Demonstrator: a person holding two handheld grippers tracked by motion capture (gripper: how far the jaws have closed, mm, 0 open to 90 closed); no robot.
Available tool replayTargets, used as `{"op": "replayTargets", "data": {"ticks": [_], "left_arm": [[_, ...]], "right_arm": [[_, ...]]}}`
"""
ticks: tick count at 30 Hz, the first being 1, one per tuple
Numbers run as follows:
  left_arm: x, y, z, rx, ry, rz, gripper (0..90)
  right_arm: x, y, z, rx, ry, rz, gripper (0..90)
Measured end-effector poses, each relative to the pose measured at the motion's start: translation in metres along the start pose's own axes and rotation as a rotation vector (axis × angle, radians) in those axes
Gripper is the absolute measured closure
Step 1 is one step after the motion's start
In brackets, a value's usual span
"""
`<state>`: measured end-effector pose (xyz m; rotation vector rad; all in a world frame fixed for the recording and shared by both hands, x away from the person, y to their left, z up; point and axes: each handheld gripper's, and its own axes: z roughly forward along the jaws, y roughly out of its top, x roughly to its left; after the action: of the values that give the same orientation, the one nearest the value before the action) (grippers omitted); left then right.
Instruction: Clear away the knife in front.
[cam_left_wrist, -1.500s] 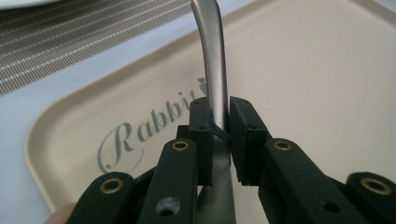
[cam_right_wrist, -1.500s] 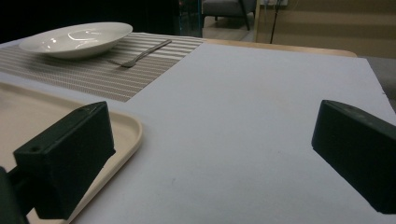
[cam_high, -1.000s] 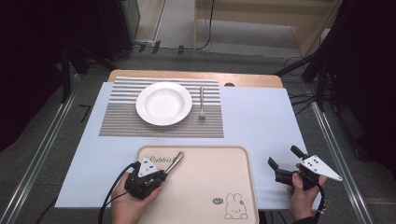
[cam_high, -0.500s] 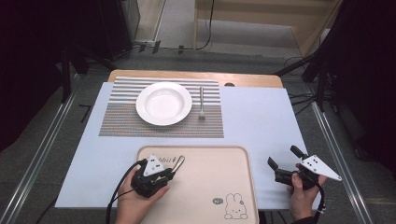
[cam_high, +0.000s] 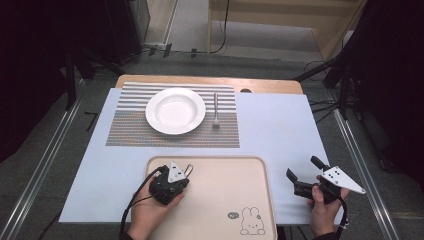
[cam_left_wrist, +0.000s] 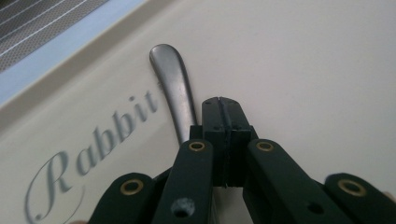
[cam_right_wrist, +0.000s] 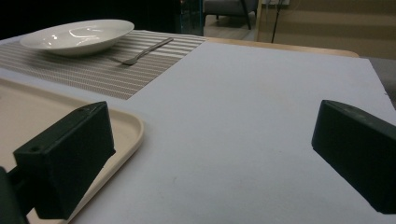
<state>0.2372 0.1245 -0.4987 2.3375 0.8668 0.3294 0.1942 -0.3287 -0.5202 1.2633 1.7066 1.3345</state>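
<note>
Clamping spoon handle (cam_left_wrist: 173, 88): left hand-held gripper (cam_left_wrist: 222, 105), jaws together.

It looked like a recording room in a lab, not a home. The table (cam_high: 280, 130) stood between metal rails (cam_high: 45, 165) on a grey floor, with dark curtains (cam_high: 390, 75) at the sides and cables (cam_high: 225, 30) lying behind a staged meal setting.

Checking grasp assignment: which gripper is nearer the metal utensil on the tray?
Left. The left gripper is closed on the utensil handle; the right gripper hovers open beyond the tray.
</note>
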Motion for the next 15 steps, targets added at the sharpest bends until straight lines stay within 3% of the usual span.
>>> {"op": "replayTargets", "data": {"ticks": [9, 15], "left_arm": [[0.021, -0.018, -0.015, -0.006, 0.044, -0.046, 90.0], [0.034, -0.03, -0.023, -0.025, 0.037, -0.088, 90.0]], "right_arm": [[0.002, 0.0, 0.001, 0.009, -0.003, -0.012, 0.0], [0.003, 0.0, 0.002, 0.012, -0.002, -0.021, 0.0]]}}
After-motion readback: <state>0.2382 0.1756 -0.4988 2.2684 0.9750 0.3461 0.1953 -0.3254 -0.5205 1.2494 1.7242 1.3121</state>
